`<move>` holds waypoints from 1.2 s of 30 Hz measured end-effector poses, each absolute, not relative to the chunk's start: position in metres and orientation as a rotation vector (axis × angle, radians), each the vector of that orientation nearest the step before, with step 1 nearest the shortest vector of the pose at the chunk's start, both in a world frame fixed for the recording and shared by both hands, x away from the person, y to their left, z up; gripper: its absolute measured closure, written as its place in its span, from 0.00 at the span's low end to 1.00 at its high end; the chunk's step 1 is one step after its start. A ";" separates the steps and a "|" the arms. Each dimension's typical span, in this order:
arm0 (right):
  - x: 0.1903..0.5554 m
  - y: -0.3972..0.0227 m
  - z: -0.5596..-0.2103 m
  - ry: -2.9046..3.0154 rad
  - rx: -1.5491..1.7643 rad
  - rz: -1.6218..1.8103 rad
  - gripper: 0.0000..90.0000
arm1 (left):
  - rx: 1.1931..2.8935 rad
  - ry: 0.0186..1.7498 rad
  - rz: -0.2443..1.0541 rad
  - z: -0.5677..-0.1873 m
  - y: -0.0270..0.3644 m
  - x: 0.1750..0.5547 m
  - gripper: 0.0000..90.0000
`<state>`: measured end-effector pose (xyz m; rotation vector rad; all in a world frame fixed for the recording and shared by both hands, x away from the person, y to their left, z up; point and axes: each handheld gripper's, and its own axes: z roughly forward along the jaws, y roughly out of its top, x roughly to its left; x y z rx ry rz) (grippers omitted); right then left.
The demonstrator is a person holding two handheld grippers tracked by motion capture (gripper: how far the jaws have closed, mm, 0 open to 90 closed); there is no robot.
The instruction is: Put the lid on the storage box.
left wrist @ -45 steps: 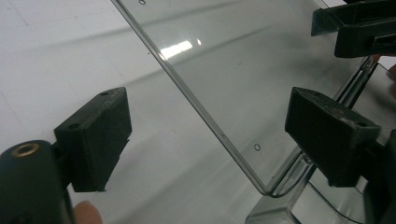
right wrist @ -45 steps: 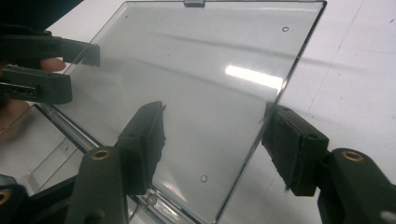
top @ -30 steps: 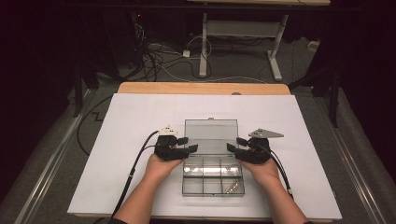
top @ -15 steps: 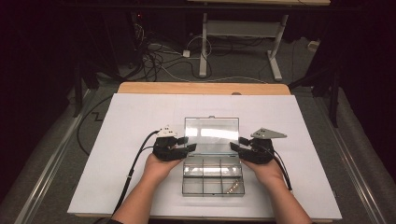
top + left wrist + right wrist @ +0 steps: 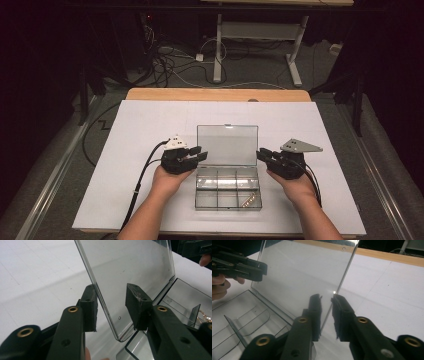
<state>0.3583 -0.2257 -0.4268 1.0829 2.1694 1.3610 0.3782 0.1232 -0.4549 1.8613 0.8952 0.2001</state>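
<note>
High view sits above the near edge of the worktop, looking forward and down, far enough back to catch every edge plus the floor beyond. The left gripper view rides low, right up close, aimed across at the clear lid. The right gripper view faces back from the opposite side, equally close. All three share that upright lid and the box under it.

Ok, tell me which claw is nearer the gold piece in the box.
Right. The right claw sits just beyond the gold piece; the left claw is farther, at the box's other side. Both have just been closing, the lid's edges between their jaws.
</note>
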 end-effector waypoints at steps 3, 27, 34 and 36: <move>0.354 -0.225 -0.428 2.173 1.062 1.367 0.99 | 1.865 0.900 0.203 -0.454 0.124 0.377 0.68; 0.339 -0.202 -0.426 2.226 0.951 1.379 1.00 | 1.867 0.875 0.228 -0.443 0.128 0.361 0.78; 0.337 -0.202 -0.426 2.224 0.952 1.387 1.00 | 1.870 0.865 0.236 -0.442 0.128 0.357 0.78; 0.336 -0.202 -0.425 2.222 0.951 1.393 1.00 | 1.867 0.863 0.237 -0.442 0.128 0.356 0.78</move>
